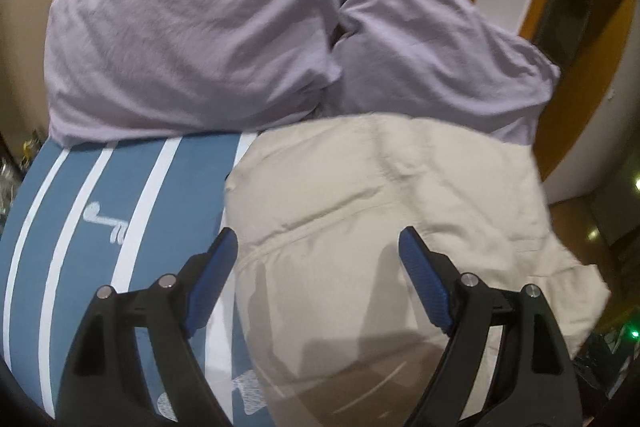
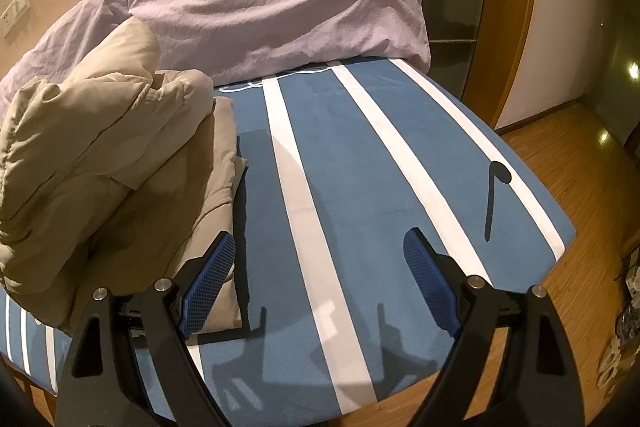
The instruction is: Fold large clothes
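Folding looked nearly done: the beige jacket (image 2: pixel 108 163) lay bundled in layers near the bed's (image 2: pixel 352 163) left edge, below the pillows (image 2: pixel 276 3). Left gripper (image 1: pixel 318 259) hovered released above it; right gripper (image 2: pixel 320 259) gaped over bare bedcover.

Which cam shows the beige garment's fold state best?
Right wrist. There the beige garment sits side-on left of the open right tool, its stacked layers and bulging top clear on the blue striped bed cover. Left wrist looks down on it past the open left tool: blurred, one flat surface.
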A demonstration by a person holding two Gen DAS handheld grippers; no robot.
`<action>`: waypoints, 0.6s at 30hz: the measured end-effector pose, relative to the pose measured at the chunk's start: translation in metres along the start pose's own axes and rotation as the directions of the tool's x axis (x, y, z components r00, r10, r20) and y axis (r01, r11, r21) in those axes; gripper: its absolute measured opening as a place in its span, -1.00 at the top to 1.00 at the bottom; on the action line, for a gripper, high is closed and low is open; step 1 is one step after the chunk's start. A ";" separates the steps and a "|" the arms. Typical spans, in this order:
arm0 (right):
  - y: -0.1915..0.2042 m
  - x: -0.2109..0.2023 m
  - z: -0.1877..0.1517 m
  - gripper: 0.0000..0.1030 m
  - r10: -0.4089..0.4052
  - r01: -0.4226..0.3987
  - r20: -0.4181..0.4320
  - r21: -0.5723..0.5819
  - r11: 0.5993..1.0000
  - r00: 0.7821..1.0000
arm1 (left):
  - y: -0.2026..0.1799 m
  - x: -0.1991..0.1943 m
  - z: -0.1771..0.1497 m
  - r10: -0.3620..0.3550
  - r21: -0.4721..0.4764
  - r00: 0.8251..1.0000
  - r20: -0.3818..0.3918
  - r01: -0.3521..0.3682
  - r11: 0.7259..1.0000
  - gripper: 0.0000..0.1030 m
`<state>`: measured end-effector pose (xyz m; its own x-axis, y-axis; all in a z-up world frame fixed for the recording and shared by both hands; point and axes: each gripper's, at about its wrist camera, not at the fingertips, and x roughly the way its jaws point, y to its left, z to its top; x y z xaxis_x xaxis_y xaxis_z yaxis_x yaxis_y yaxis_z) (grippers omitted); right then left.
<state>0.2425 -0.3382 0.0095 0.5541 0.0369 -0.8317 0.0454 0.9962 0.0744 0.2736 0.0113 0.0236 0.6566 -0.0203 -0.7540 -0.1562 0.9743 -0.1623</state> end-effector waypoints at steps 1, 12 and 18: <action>-0.001 0.000 0.000 -0.71 0.000 0.000 -0.001 0.002 1.000 1.000 | 0.002 0.005 -0.002 0.000 -0.004 1.000 -0.014 0.000 1.000 -0.61; -0.012 -0.010 0.018 -0.70 0.013 -0.015 0.041 0.043 0.999 0.999 | -0.023 0.036 -0.024 -0.029 0.020 0.999 -0.027 0.030 0.999 -0.62; -0.005 -0.025 0.045 -0.61 0.069 -0.075 0.107 0.047 0.996 0.992 | -0.045 0.043 -0.031 -0.022 0.078 1.000 -0.009 0.023 0.997 -0.62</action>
<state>0.2660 -0.3480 0.0545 0.6414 0.0973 -0.7610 0.0430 0.9858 0.1622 0.2861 -0.0405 -0.0207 0.6532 -0.0437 -0.7559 -0.0836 0.9881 -0.1293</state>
